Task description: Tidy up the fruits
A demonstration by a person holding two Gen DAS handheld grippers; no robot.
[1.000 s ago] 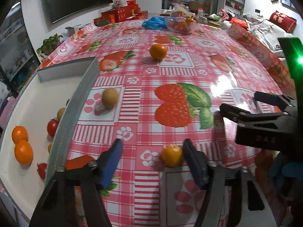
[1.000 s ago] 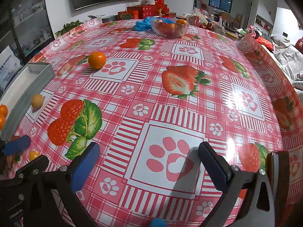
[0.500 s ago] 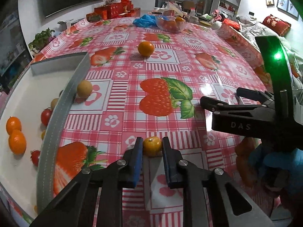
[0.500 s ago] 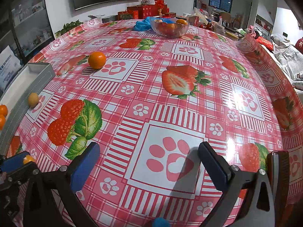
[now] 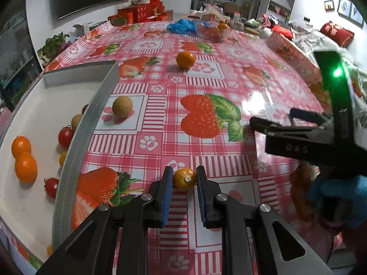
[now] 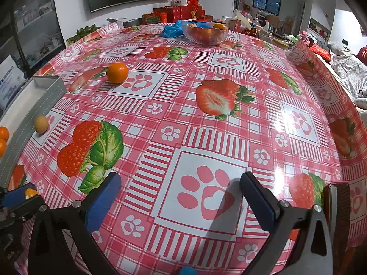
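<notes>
My left gripper is shut on a small yellow-orange tomato, held between its blue pads just above the tablecloth. A grey-walled white tray lies to its left with oranges and cherry tomatoes inside. A brown round fruit sits on the cloth beside the tray wall. An orange lies farther back. My right gripper is open and empty over a paw print. In the right wrist view the left gripper with the tomato is at the far left.
A glass bowl of fruit and a blue bag stand at the table's far end, with red boxes behind. The table edge curves down at the right. The right gripper's body is at the right of the left wrist view.
My left gripper closed from wide open onto the small yellow-orange tomato and now holds it. The right gripper has stayed still and open.
</notes>
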